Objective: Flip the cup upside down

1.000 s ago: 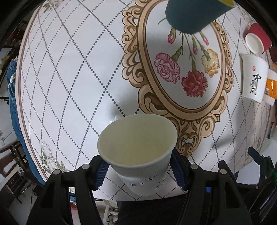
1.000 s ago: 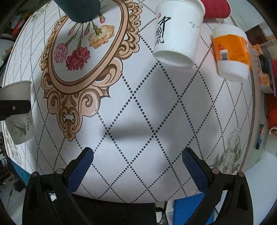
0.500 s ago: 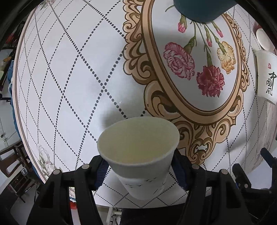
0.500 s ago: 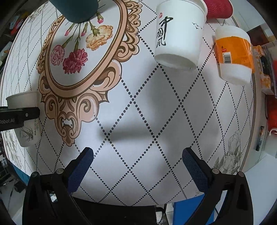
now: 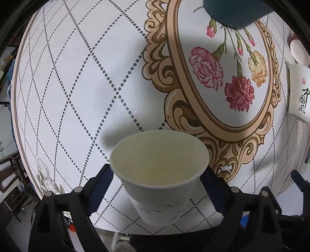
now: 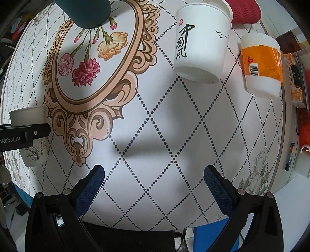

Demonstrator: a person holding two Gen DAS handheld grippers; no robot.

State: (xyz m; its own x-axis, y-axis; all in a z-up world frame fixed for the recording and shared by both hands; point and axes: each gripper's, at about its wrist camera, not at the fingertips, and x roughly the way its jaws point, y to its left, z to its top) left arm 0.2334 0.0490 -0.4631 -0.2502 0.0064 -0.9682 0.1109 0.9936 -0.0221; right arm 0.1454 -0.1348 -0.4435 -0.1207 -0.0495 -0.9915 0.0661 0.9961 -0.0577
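Observation:
A white paper cup (image 5: 158, 160) with a faint ink-plant print stands mouth up on the patterned table (image 5: 77, 87), near its front edge. My left gripper (image 5: 158, 174) straddles it from above. The jaws are opening, and the blue pads (image 5: 100, 184) stand just off the cup's wall, with table showing in the gap. In the right wrist view the same cup (image 6: 29, 114) is at the far left, with a black finger of the left gripper across it. My right gripper (image 6: 154, 180) hangs open over bare table, nothing between its fingers.
A dark teal cup (image 6: 85, 11) stands on the flower medallion at the back. A white cup with black calligraphy (image 6: 199, 44), a red ribbed cup (image 6: 244, 11) and an orange-labelled white cup (image 6: 261, 64) stand at the back right. The table's front edge (image 6: 155, 228) is close.
The left gripper sank toward the table with the cup, then its pads spread away from the cup's wall. The right gripper has stayed where it was, still open.

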